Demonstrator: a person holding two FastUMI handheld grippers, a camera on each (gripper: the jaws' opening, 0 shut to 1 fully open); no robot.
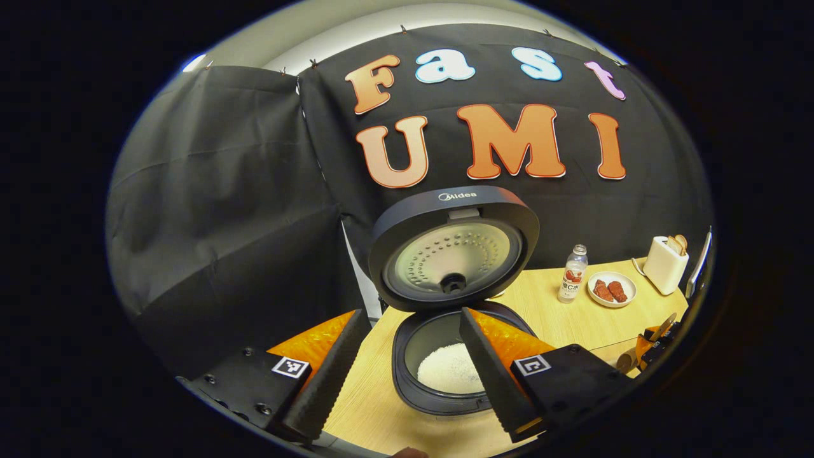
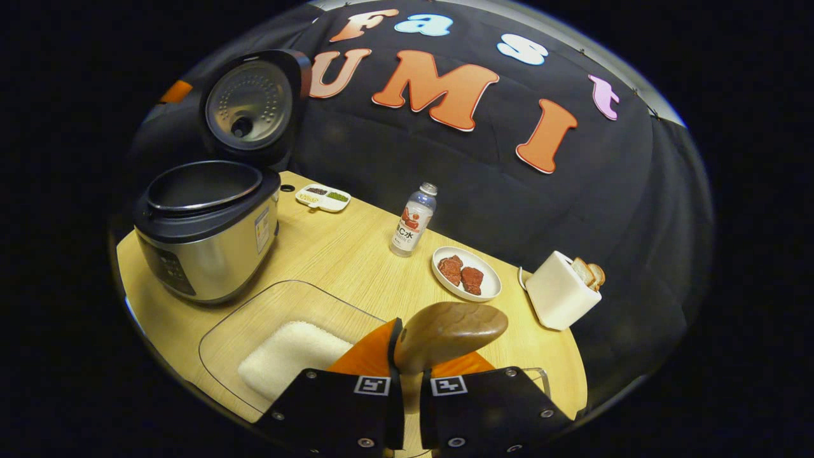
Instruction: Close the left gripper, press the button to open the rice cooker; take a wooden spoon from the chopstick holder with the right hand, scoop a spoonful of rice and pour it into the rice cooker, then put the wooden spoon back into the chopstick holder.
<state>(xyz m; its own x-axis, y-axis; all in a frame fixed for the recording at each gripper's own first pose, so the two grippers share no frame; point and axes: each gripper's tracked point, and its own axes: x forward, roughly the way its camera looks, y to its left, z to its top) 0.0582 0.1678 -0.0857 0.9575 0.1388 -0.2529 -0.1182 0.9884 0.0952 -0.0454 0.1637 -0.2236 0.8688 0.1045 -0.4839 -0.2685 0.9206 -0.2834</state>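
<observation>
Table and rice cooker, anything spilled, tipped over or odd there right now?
Nothing stands out. The rice cooker stands upright with its lid open, the rice in the glass tray stays inside it, and the bottle and toaster are upright.

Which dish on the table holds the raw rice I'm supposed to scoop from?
Start at the rice cooker, standing with its lid up on the wooden table. Just in front of it, toward the right gripper, lies a clear glass tray with a white mound of rice. Unlike the white plate of reddish pieces, it is see-through and rectangular.
</observation>
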